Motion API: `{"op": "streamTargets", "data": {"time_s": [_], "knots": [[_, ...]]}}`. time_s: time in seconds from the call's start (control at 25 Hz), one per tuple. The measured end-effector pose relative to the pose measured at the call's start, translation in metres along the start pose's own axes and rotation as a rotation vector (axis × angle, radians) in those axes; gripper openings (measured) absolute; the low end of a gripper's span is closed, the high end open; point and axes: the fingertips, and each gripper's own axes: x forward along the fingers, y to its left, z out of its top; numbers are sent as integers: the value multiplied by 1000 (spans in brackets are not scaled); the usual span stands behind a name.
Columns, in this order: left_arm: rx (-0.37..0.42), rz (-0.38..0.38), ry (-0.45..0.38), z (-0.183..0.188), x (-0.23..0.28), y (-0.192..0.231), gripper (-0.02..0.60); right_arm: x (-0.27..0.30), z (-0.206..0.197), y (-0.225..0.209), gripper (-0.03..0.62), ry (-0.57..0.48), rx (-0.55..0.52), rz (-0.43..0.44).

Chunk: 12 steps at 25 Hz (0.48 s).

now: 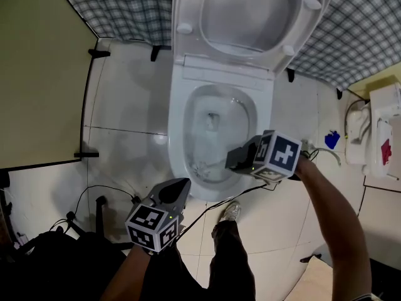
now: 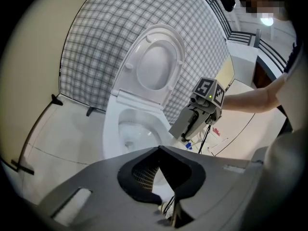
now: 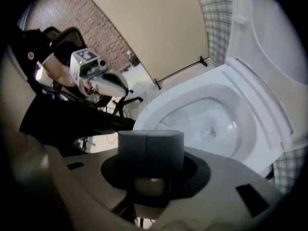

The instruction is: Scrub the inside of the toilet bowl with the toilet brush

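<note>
Near left tool (image 1: 183, 184) idle, tips seemingly together, empty. Right tool (image 1: 231, 162) clamps slim pale-bristled toilet brush (image 1: 202, 168) inside white ceramic toilet bowl (image 1: 177, 130); judged light, whippy, best held high on handle.

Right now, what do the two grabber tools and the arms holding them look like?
Each is a grey plastic tool with dark jaws and a cube covered in black-and-white square markers. The left gripper has a small green light by its cube. The right gripper has one too, and a thin black cable trails from it. The forearms are bare.
</note>
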Motion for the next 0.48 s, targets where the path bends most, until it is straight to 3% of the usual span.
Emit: {"op": "streamTargets", "data": {"time_s": [0.08,0.16,0.32,0.48], "knots": [[-3,4,-5,2,-1,3,8,3,15,-9,167,-95,73,-16],[0,3,-10,6,0,3,8,2,20,-15,167,-125,93,-29],[6,8,-14,11,3,4,8,-2,14,-14,169,-72,27,-32],[1,1,-4,6,7,0,8,-2,-5,0,169,45,-71,-23]]}}
